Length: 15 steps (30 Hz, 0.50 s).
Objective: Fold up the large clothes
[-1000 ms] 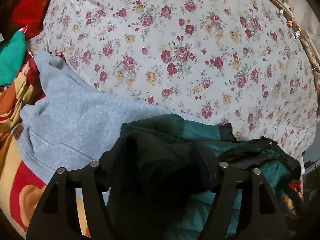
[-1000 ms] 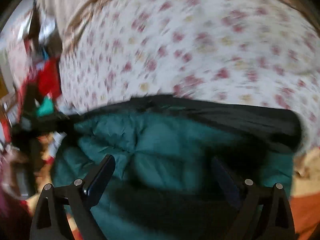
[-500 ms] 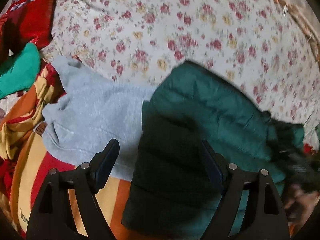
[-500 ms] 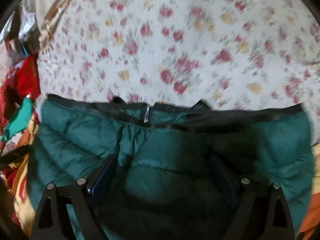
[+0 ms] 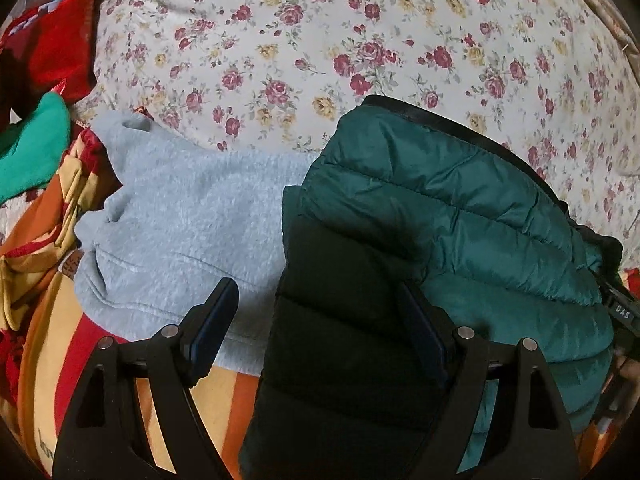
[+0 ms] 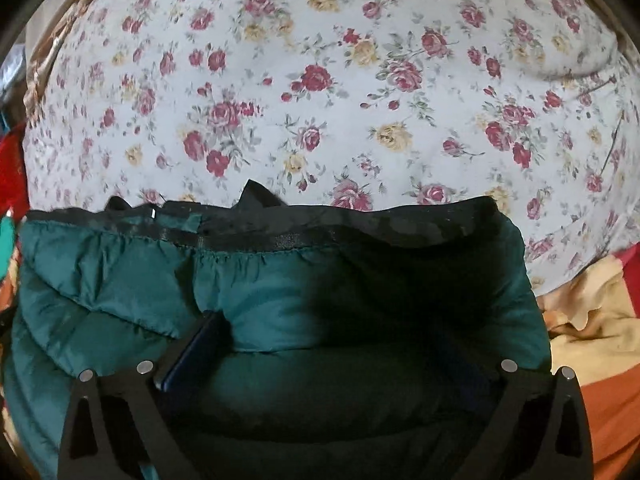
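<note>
While the jacket (image 5: 460, 216) lies folded on the floral sheet (image 5: 320, 40) at the bed's near edge, its release is in hand. Left gripper (image 5: 316, 320): wide, nothing pinched. Right gripper (image 6: 320, 344): jaws just opened to their widest, padding between but unpressed. Next: lift clear, flatten. Grey fleece (image 5: 180, 216) touches the jacket's left side; striped blanket (image 5: 224, 400) beneath.
</note>
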Motion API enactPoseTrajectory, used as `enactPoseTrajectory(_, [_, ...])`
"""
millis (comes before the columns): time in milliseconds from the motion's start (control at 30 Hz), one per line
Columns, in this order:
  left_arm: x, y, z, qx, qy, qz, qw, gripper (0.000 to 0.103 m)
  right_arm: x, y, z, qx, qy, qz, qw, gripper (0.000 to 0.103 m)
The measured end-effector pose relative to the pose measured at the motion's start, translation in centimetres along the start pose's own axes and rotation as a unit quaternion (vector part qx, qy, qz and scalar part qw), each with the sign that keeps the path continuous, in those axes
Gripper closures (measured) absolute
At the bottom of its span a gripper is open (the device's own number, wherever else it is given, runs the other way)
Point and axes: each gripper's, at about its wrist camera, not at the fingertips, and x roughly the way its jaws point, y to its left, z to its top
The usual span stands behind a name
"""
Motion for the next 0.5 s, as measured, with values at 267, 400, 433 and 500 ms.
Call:
enactPoseTrajectory(267, [0.0, -0.2, -0.2, 0.008, -0.001, 0.009, 0.9999, 0.021, -3.0, 0.5, 0.3, 0.003, 0.007, -0.001, 1.0, 0.001])
enactPoseTrajectory(400, [-0.5, -0.3, -0.3, 0.008, 0.001, 0.014, 0.9999, 0.021, -5.5, 5.0, 0.3, -0.034, -0.026, 0.064, 0.997, 0.001])
enactPoseTrajectory(433, [-0.8, -0.3, -0.4, 0.011, -0.001, 0.016, 0.9998, 0.021, -5.6, 6.4, 0.6, -0.043, -0.026, 0.078, 0.996, 0.002])
enactPoseTrajectory(500, [-1.3, -0.4, -0.5, 0.016, -0.008, 0.019, 0.9997, 0.021, -5.4, 9.2, 1.0, -0.061, -0.019, 0.109, 0.992, 0.005])
